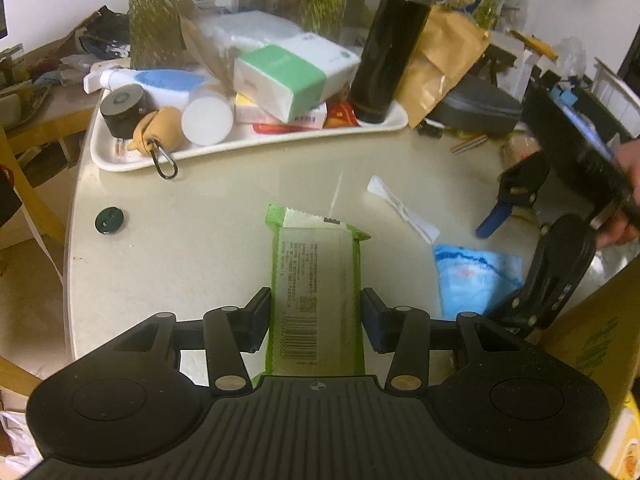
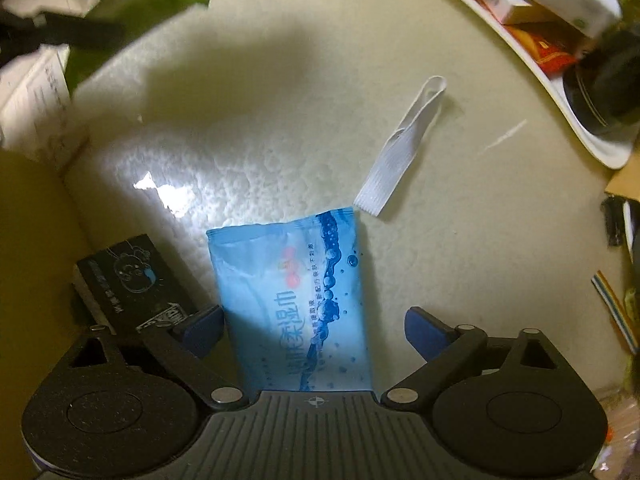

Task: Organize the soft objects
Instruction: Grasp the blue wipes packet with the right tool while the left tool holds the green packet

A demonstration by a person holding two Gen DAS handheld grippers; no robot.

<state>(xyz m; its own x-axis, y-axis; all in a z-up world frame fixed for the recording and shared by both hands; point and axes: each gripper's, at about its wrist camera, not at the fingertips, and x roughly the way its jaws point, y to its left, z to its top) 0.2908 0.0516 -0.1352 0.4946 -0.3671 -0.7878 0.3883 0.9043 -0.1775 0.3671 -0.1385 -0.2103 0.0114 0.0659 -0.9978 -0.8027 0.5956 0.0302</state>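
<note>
A green-edged pack of wet wipes [image 1: 316,276] runs lengthwise between the fingers of my left gripper [image 1: 316,316]. Both pads press on its sides, so the gripper is shut on it above the cream table [image 1: 200,208]. A blue pack of wet wipes [image 2: 292,292] lies flat on the table, and shows again at the right of the left wrist view [image 1: 476,276]. My right gripper [image 2: 314,332] points down over it with the jaws wide open. Its left pad is close to the pack's edge, and a clear gap remains at the right pad.
A white tray [image 1: 120,160] at the back holds a black bottle [image 1: 388,52], a tissue pack [image 1: 280,80] and several small items. A white strip [image 2: 400,148] lies beyond the blue pack. A black box [image 2: 128,280] sits to its left. A dark green disc [image 1: 109,220] rests near the table's left edge.
</note>
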